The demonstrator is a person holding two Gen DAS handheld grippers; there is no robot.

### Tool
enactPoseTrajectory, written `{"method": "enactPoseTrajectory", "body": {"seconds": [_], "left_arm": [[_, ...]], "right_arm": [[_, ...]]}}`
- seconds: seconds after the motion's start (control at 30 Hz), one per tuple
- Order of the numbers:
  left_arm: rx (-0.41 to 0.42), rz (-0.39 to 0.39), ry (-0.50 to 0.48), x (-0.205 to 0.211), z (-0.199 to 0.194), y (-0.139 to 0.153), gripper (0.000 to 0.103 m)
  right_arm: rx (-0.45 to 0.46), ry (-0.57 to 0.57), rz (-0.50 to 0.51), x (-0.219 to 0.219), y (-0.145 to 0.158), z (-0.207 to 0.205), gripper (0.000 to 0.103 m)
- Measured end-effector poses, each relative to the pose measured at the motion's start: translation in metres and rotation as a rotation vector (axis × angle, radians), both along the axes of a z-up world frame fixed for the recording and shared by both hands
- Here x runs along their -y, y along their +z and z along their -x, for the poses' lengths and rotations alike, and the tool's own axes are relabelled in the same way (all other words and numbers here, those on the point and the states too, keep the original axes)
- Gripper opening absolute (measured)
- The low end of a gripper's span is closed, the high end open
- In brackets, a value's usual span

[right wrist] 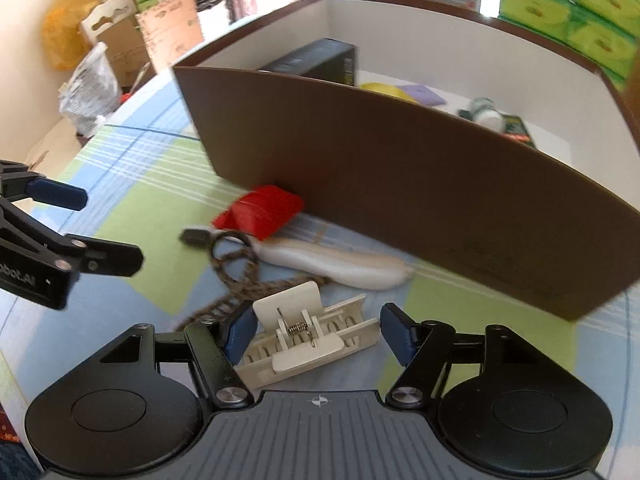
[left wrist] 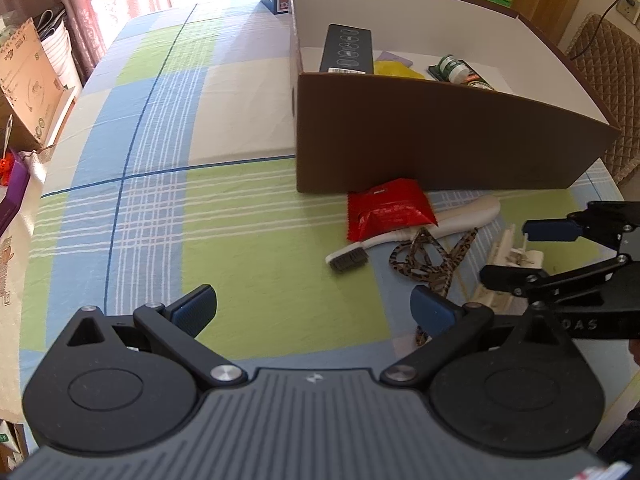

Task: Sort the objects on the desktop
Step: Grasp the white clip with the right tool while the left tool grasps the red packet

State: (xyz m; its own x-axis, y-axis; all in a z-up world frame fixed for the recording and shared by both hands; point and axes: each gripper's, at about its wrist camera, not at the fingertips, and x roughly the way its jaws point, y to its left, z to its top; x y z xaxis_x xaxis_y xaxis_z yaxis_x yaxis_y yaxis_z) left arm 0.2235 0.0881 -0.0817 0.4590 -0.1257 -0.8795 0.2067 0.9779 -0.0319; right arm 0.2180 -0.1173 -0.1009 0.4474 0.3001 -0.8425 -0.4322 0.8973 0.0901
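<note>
- While hovering low over the checked tabletop [left wrist: 160, 208], left tool [left wrist: 314, 312] spreading wide with nothing between its pads; broad bare cloth lying open ahead and to its left.
- Straddling the white clip [right wrist: 308, 340], right tool [right wrist: 318, 330] standing spread, left pad just beside the clip, right pad apart from it, not yet pinching.
- Lying clustered against the near wall of the brown box [left wrist: 440, 140]: red packet [left wrist: 388, 208] touching that wall, white brush [left wrist: 420, 228] partly under the packet, patterned cord [left wrist: 432, 260] looping between brush and clip.
- Resting inside the box already: black carton [left wrist: 348, 50], yellow item [left wrist: 394, 68], purple piece [left wrist: 394, 58], green bottle [left wrist: 454, 68].
- Crowding the far box edge: green packs [right wrist: 572, 12].
- Leaving little room between clutter and box wall; open cloth only leftward.
</note>
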Motion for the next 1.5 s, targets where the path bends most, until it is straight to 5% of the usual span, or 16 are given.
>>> {"method": "enactPoseTrajectory", "body": {"seconds": [0.5,0.7,1.0,1.27,1.5], "left_arm": [[0.052,0.133,-0.057,0.03,-0.032,-0.002,0.101],[0.053,0.13,-0.057,0.045,-0.054,-0.016,0.096],[0.011,0.081,-0.089,0.058,-0.075,-0.038,0.079],[0.021,0.075,-0.092,0.053,-0.072,-0.048,0.042],[0.04,0.019,-0.074,0.032,-0.063,-0.042,0.037]], "right_arm": [[-0.011,-0.205,0.026,0.072,0.004,0.003,0.065],[-0.005,-0.251,0.027,0.089,0.007,0.004,0.065],[0.003,-0.316,0.022,0.119,0.008,0.002,0.065],[0.017,-0.314,0.007,0.121,0.007,0.005,0.065],[0.018,-0.311,0.002,0.122,0.007,0.005,0.065]]}}
